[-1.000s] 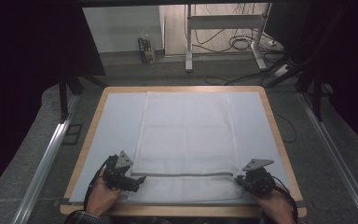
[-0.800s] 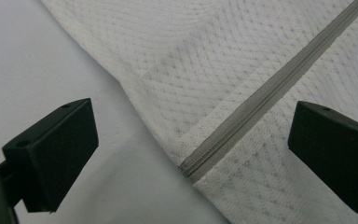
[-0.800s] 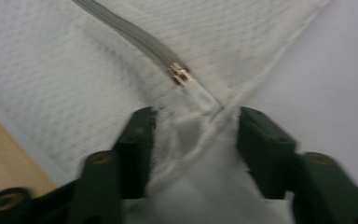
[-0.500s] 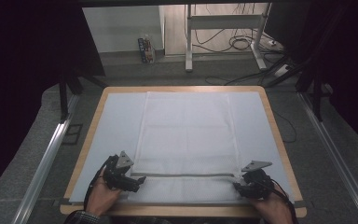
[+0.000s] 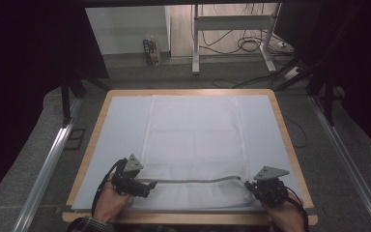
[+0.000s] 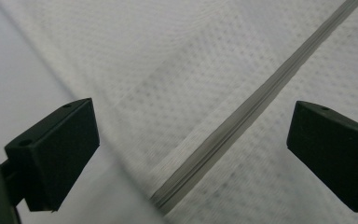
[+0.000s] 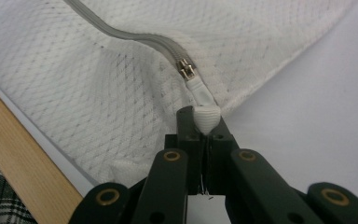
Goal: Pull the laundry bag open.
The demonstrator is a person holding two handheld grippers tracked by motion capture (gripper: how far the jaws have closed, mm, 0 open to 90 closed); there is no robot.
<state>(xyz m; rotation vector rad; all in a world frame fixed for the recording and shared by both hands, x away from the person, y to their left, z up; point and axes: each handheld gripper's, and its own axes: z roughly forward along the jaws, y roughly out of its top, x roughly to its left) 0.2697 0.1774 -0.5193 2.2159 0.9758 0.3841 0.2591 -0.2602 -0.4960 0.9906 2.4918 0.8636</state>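
A white mesh-textured fabric cover (image 5: 193, 145) lies flat along the middle of the table, reaching from the far edge almost to the near one. A grey zipper (image 5: 193, 181) runs across its near end, nearly parallel to the table's front edge. In the right gripper view the zipper's small metal slider (image 7: 187, 70) sits close to the cover's corner, and a white fabric pull tab (image 7: 206, 112) trails from it.

The right gripper (image 7: 204, 125) has just been closing, and its jaws are now pressed together on that pull tab, the tab's folded end bulging above the pads. In the high view this right gripper (image 5: 269, 188) sits at the cover's near right corner, held by a hand at the table's front edge.

The left gripper (image 6: 191, 154) has its jaws spread wide, with nothing clamped; the zipper's end lies on the cloth between them, touched by neither pad. In the high view the left gripper (image 5: 134, 182) rests at the cover's near left corner.

Under the cover lies a pale blue-grey mat (image 5: 121, 125) on a light wooden tabletop (image 5: 96, 130).
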